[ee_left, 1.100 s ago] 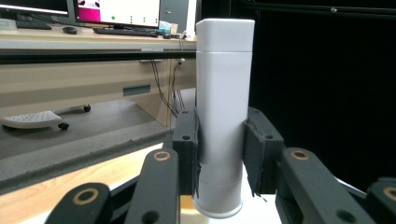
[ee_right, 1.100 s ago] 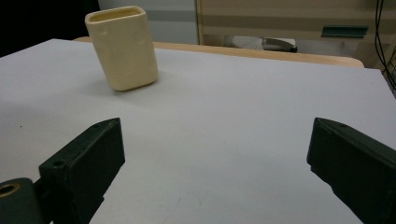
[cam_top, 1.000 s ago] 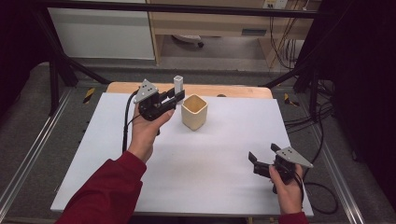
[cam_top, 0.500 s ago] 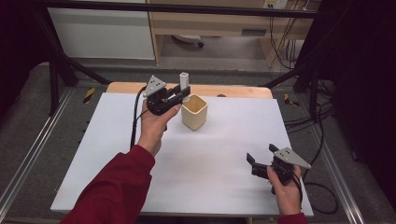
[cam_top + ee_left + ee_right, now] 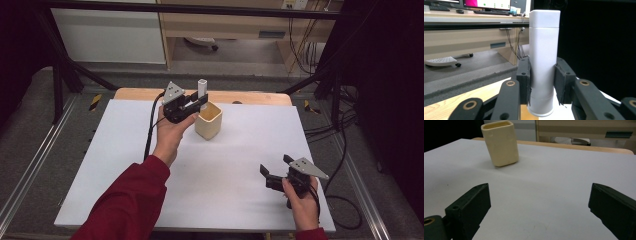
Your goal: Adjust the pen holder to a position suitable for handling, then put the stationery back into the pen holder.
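1 cream cup, white tube in left claw above

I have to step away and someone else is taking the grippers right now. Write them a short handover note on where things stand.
Left gripper: shut on the white tube, held upright in the air beside the far-left rim of the cup.
Right gripper: open and holding nothing, low over the near right part of the table, jaws pointing toward the cup.
Cup: upright on the far middle of the table; what is inside it cannot be seen.
Done: tube picked up and brought to the cup.
Left, probably: shift the tube over the opening, lower it in, then open the jaws.
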